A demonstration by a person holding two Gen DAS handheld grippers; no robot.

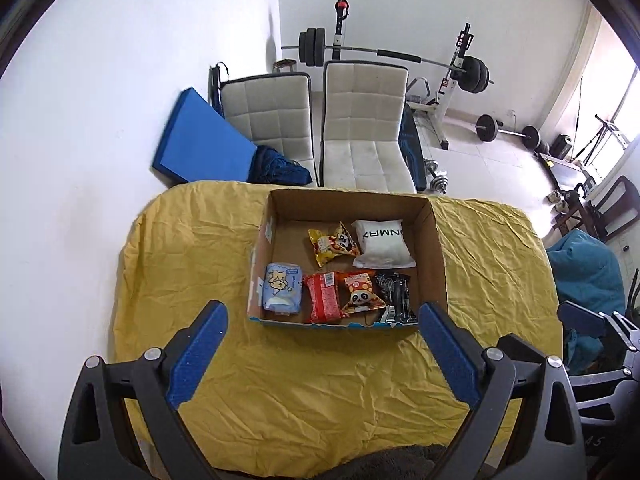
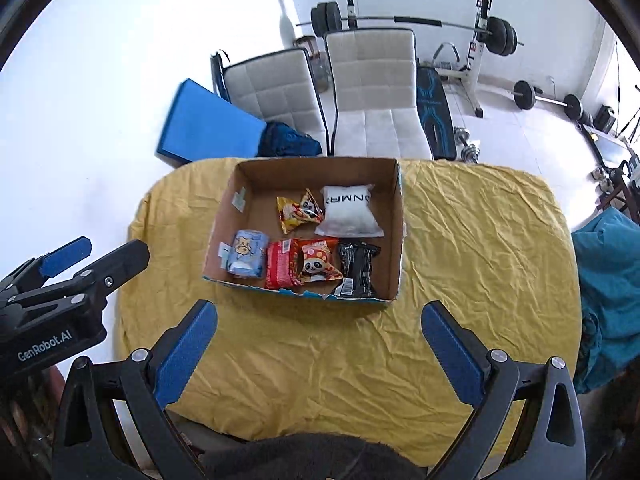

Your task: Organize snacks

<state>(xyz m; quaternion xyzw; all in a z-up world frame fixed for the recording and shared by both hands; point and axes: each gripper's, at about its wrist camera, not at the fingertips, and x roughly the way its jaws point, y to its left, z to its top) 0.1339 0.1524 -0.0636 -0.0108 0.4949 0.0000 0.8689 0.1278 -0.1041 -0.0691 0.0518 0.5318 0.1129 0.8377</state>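
Observation:
An open cardboard box [image 1: 434,248] [image 2: 394,240] stands on the yellow tablecloth [image 1: 192,248] [image 2: 472,240]. Inside lie a white pouch [image 1: 382,242] [image 2: 348,214], a yellow panda packet [image 1: 334,243] [image 2: 298,210], a pale blue packet [image 1: 281,288] [image 2: 246,254], a red packet [image 1: 323,298] [image 2: 280,266], an orange panda packet [image 1: 361,292] [image 2: 318,264] and a black packet [image 1: 396,298] [image 2: 358,268]. My left gripper [image 1: 322,312] [image 2: 96,248] is open, held above the cloth in front of the box. My right gripper [image 2: 320,312] is open too, empty, nearer than the box.
Two white padded chairs [image 1: 364,120] [image 2: 376,88] stand behind the table, with a blue mat [image 1: 200,140] against the wall. Weight-lifting gear [image 1: 460,68] fills the back. A teal cloth [image 2: 608,280] lies at the table's right edge.

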